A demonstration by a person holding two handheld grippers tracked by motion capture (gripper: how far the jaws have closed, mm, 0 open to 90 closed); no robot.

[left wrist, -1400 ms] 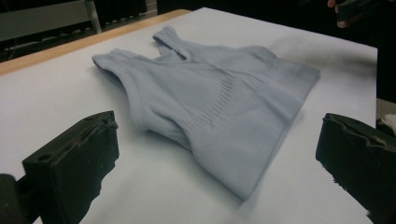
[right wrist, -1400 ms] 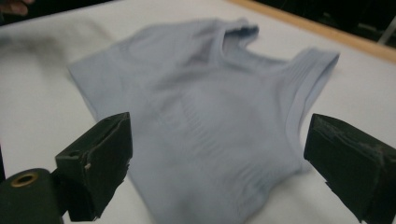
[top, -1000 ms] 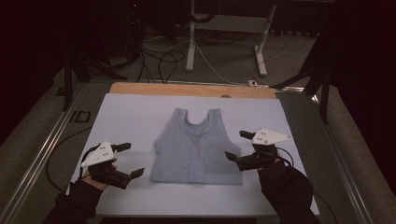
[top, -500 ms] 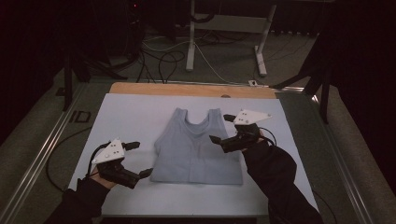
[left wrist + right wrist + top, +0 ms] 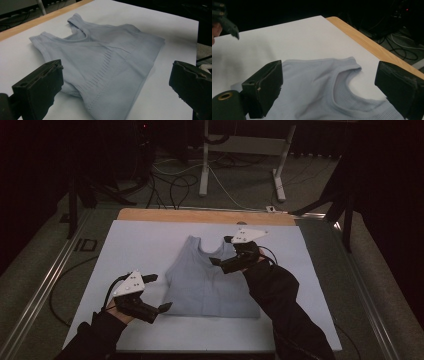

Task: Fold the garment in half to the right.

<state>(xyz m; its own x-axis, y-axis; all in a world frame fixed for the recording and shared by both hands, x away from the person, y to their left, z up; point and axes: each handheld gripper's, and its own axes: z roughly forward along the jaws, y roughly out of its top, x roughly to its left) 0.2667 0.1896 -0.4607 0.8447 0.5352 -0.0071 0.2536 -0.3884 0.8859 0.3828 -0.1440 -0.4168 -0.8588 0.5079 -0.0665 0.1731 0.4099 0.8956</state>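
The light blue tank top (image 5: 210, 280) lies flat in the middle of the white counter (image 5: 145, 240). The right tongs (image 5: 223, 252) have moved up over its shoulder strap, wide open. The left tongs (image 5: 159, 293), open too, have slid close to its bottom corner. They look ready to grab and fold.

the high view looks forward and down on my table (image 5: 150, 245) from above my side. each tongs camera sits low and close, looking between its jaws; all three share the grey top (image 5: 210, 280).
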